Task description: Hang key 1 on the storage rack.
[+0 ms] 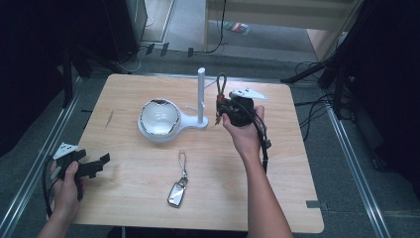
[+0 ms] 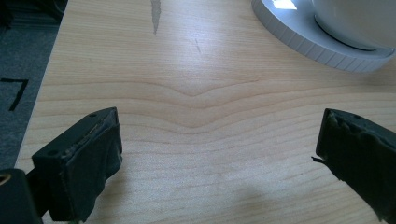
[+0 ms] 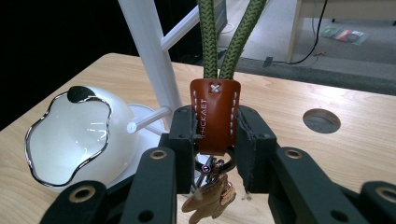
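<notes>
Holding a keychain (image 3: 215,116) by its brown leather tab, the right gripper (image 1: 236,110) hangs in the air just to the right of the white stand (image 1: 201,94). Its jaws are squeezed tight on the tab. The green rope loop (image 1: 221,84) of the keychain sticks up next to the stand's tall post. Small brown charms (image 3: 208,196) dangle under the jaws.

A thin white peg (image 3: 148,120) pokes out from the post toward the gripper and sits close in front of it. The white bowl (image 1: 159,118) with a shiny wavy rim rests on the stand's round base, left of the post. A silver car key (image 1: 177,192) on a strap lies flat on the table (image 1: 129,178), well in front of the stand.

The left gripper (image 1: 94,166) rests far to the left of the stand, near the table's left edge. Its jaws are wide apart with bare wood between them.

There is lots of open table in front of the stand and to its right.

The top of the rope loop is cut off in the right gripper view. The letters on the tab are hard to read.
</notes>
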Motion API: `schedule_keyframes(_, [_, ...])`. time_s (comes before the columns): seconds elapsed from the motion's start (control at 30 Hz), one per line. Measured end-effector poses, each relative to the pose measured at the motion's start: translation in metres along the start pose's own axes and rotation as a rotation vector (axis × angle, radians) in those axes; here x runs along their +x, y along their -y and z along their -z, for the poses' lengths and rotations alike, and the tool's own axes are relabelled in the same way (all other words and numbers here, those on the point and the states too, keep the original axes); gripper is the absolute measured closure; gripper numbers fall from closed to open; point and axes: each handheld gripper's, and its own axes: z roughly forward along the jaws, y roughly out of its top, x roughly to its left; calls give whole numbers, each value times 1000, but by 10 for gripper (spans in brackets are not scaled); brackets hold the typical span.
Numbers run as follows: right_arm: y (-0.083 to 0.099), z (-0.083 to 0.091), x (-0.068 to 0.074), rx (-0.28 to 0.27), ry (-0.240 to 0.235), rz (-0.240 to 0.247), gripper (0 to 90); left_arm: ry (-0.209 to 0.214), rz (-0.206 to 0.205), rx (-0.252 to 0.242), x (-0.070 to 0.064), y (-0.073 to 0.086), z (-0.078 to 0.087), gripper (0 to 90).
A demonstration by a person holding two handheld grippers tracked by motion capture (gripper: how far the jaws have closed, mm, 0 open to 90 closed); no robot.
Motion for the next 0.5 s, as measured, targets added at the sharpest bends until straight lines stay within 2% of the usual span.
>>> schedule_keyframes(0.5, [-2, -12, 0, 16, -31, -12, 708, -2, 1, -1, 0, 0, 0, 7])
